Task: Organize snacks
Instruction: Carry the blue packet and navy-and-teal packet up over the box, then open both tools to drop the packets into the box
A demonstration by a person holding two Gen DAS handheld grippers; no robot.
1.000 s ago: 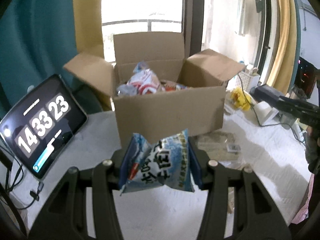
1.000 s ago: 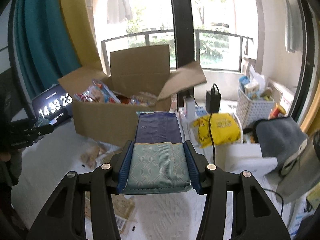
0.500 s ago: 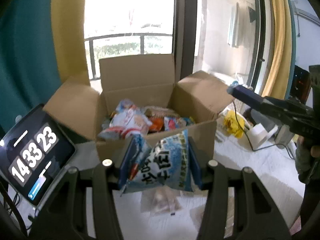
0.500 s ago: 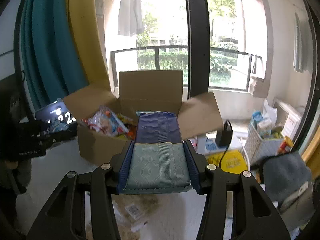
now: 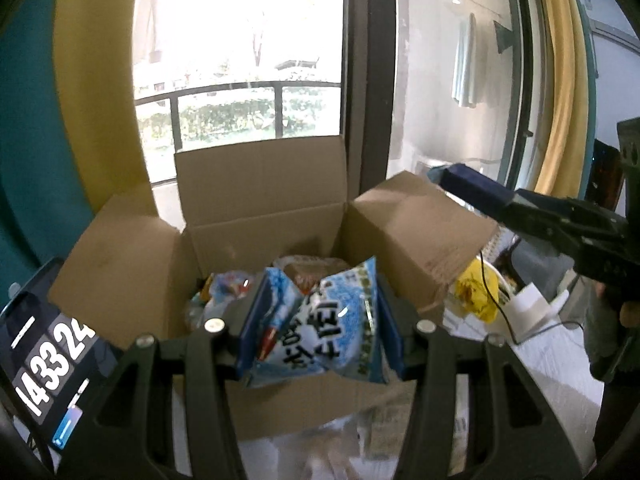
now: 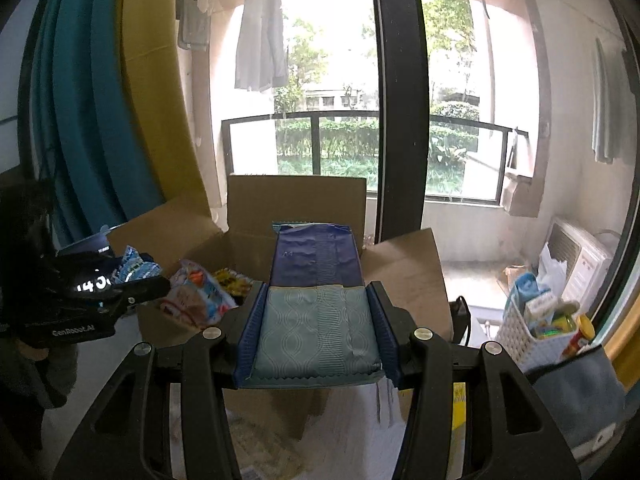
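An open cardboard box (image 5: 280, 208) (image 6: 296, 204) with several snack packs inside stands on the white table. My left gripper (image 5: 316, 332) is shut on a light blue snack bag (image 5: 332, 328) and holds it over the box's near wall. My right gripper (image 6: 316, 328) is shut on a long dark blue and teal pack (image 6: 316, 280), raised above the box's near right corner. In the left wrist view that pack (image 5: 472, 188) reaches over the right flap. In the right wrist view the left gripper's bag (image 6: 136, 268) shows at the box's left side.
A tablet showing a timer (image 5: 52, 352) leans left of the box. A yellow bag (image 5: 478, 296), cables and a white basket of items (image 6: 536, 320) lie to the right. Flat paper wrappers (image 6: 264, 452) lie on the table before the box.
Both grippers have risen and moved forward to the box with their packs. The left one's bag now hangs over the box's front edge; the right one's pack now reaches over the box.
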